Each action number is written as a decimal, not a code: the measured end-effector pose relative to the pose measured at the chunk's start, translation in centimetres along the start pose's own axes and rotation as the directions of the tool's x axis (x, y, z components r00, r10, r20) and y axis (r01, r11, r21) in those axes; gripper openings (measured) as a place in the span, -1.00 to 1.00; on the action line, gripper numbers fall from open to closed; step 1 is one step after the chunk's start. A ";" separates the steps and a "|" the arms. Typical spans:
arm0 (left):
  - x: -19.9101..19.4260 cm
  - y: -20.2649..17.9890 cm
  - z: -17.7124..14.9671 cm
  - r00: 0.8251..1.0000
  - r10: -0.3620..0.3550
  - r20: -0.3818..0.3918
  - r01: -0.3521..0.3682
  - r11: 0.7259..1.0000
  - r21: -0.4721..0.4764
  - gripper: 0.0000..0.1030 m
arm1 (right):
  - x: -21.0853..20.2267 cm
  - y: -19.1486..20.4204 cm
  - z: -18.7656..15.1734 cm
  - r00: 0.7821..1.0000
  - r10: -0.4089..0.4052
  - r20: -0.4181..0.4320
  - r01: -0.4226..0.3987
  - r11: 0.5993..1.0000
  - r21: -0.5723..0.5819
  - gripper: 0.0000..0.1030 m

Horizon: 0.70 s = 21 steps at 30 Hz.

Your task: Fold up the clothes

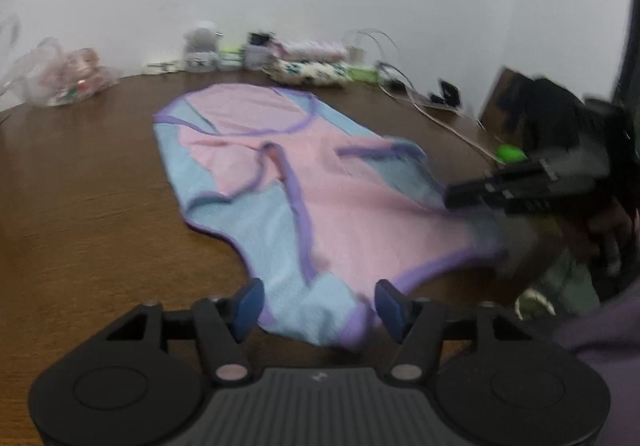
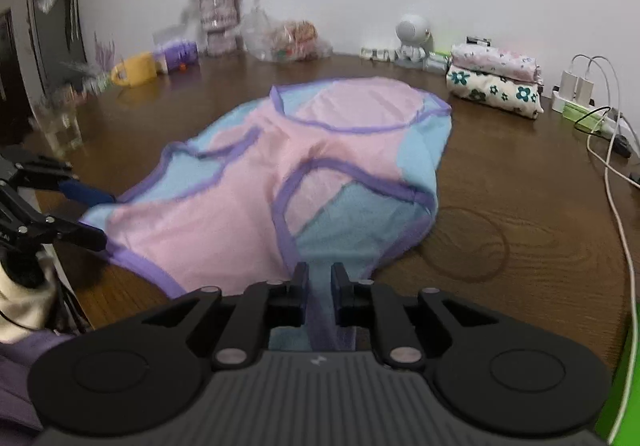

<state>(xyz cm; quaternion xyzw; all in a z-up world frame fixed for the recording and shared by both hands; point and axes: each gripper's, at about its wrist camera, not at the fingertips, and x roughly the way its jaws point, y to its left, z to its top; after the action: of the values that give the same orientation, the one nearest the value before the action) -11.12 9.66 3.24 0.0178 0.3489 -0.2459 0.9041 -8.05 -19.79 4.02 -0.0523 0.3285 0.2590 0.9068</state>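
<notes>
A pink and light-blue garment [image 1: 332,202] with purple trim lies spread on the brown wooden table [image 1: 80,206]. My left gripper [image 1: 319,306] is open, and the garment's near blue corner lies between its blue pads [image 1: 248,304]. My right gripper [image 1: 476,194] reaches in from the right and meets the garment's right edge. In the right wrist view the garment [image 2: 248,214] fills the middle of the table [image 2: 520,206]. There my right gripper [image 2: 320,286] is shut on a strip of the blue hem. My left gripper [image 2: 92,214] shows open at the garment's left edge.
Two folded cloth bundles [image 2: 494,82] sit at the back right. A power strip with white cables [image 2: 580,102] runs down the right side. A flower vase [image 2: 218,18], a yellow mug [image 2: 138,68], a plastic bag [image 2: 288,40] and a white round gadget [image 2: 412,32] line the wall.
</notes>
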 end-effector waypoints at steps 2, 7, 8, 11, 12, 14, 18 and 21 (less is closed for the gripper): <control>0.5 0.3 0.0 0.999 0.027 -0.034 -0.027 1.000 -0.002 0.18 | 0.2 0.0 0.1 1.000 0.018 0.002 -0.018 1.000 0.006 -0.74; 1.5 0.9 1.0 0.997 0.073 -0.032 -0.075 0.995 -0.060 0.20 | -0.6 0.6 0.4 1.000 -0.009 0.026 0.009 1.000 -0.011 -0.79; 1.7 1.1 1.3 0.996 0.082 -0.030 -0.084 0.994 -0.073 0.20 | -0.7 0.7 0.5 0.999 -0.014 0.030 0.015 1.000 -0.014 -0.77; 2.3 1.5 2.0 0.994 0.108 -0.024 -0.110 0.988 -0.112 0.17 | -1.1 1.1 0.6 0.999 -0.030 0.045 0.031 0.999 -0.023 -0.72; 2.5 1.6 2.2 0.993 0.117 -0.022 -0.119 0.985 -0.125 0.10 | -1.2 1.1 0.6 0.998 -0.035 0.045 0.036 0.999 -0.026 -0.71; 3.1 1.6 2.5 0.988 0.152 -0.018 -0.153 0.980 -0.130 -0.14 | -0.9 1.2 0.5 0.999 -0.044 0.031 0.045 0.999 -0.031 -0.65; 3.9 1.3 2.6 0.976 0.220 -0.009 -0.219 0.968 -0.125 -0.97 | -0.3 1.4 0.3 0.998 -0.061 0.004 0.061 0.997 -0.043 -0.65; 3.0 0.8 1.9 0.974 0.225 -0.015 -0.225 0.967 -0.119 -0.97 | 0.1 1.6 0.1 0.997 -0.074 -0.016 0.073 0.996 -0.051 -0.66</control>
<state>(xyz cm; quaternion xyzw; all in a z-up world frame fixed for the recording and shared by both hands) -7.64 8.70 2.69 0.0030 0.3595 -0.1204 0.9253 -8.71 -18.37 4.18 -0.0897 0.3278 0.2332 0.9111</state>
